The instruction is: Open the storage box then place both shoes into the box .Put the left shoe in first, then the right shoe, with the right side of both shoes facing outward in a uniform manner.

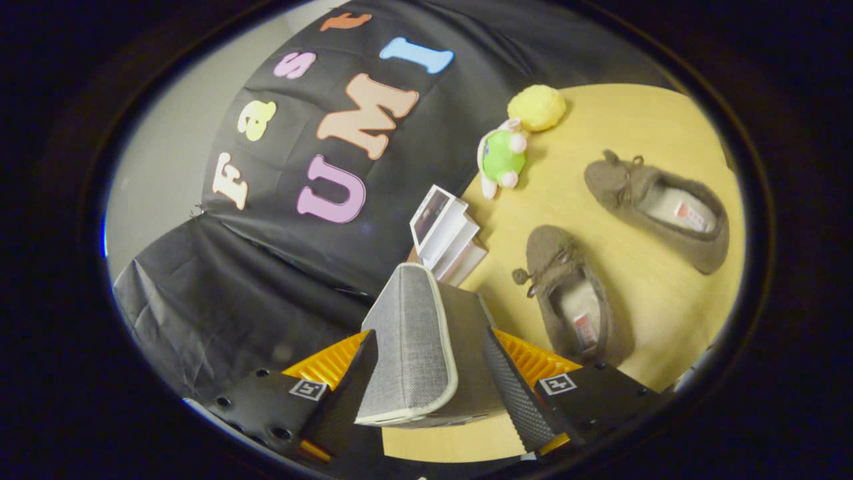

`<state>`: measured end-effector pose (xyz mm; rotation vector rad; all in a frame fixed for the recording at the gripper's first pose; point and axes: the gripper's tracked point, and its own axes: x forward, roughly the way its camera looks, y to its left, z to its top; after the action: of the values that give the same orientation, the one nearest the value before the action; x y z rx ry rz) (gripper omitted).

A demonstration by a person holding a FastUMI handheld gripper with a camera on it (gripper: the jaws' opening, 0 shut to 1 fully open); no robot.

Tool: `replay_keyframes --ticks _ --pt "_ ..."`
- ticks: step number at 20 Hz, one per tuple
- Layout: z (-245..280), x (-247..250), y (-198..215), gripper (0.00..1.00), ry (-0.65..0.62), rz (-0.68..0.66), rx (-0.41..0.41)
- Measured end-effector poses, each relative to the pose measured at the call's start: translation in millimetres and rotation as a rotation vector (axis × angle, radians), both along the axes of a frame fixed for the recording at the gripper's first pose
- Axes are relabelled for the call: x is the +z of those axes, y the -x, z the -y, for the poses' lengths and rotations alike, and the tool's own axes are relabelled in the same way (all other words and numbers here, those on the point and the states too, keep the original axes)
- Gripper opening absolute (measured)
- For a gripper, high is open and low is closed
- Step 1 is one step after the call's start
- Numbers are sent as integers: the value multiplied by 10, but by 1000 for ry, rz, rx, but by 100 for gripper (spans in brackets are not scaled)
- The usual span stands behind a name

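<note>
Claw [430, 383] is roughly half open, its two black fingers flanking a grey fabric panel with pale piping, the storage box lid [413, 347]. Both finger pads appear to press against the panel's two faces, so the lid is gripped between them and stands raised on edge, rising away from the claw toward the black cloth wall. The body of the storage box itself cannot be made out clearly behind the lid. Beyond the right finger, on the yellow wooden surface [640, 127], lies the nearer shoe [566, 293], a brown fuzzy slipper with a bow, toe pointing away from the claw and opening facing up. Further off to the right of it, well apart, lies the second shoe [660, 207], same type, set at an angle with its toe also away. Just beyond the lid sits a small stack of white books [445, 233]. Past those, near the wall, are a green and white plush toy [501, 157] and a yellow fluffy ball [536, 107], touching or nearly so.
</note>
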<state>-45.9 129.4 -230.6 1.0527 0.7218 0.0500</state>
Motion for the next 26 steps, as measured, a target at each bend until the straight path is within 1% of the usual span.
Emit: replay_keyframes --ticks 3,6,11,13,16,17,19,20,22,26 --pt "-153 -164 41 99 -88 -55 11" --pt "-230 -236 106 99 -200 -104 -8" --pt "-328 -296 133 94 -339 -156 -10" --pt "-370 -276 132 82 -372 -162 0" --pt "-479 -190 151 64 -390 -155 60" --pt "-498 -207 137 57 -369 -150 76" --pt "-407 -230 101 45 -347 -138 73" --pt "-338 -238 18 39 -341 -137 54" --pt "-247 -146 0 28 -361 -116 32" --pt "-371 31 9 9 -325 -68 122"
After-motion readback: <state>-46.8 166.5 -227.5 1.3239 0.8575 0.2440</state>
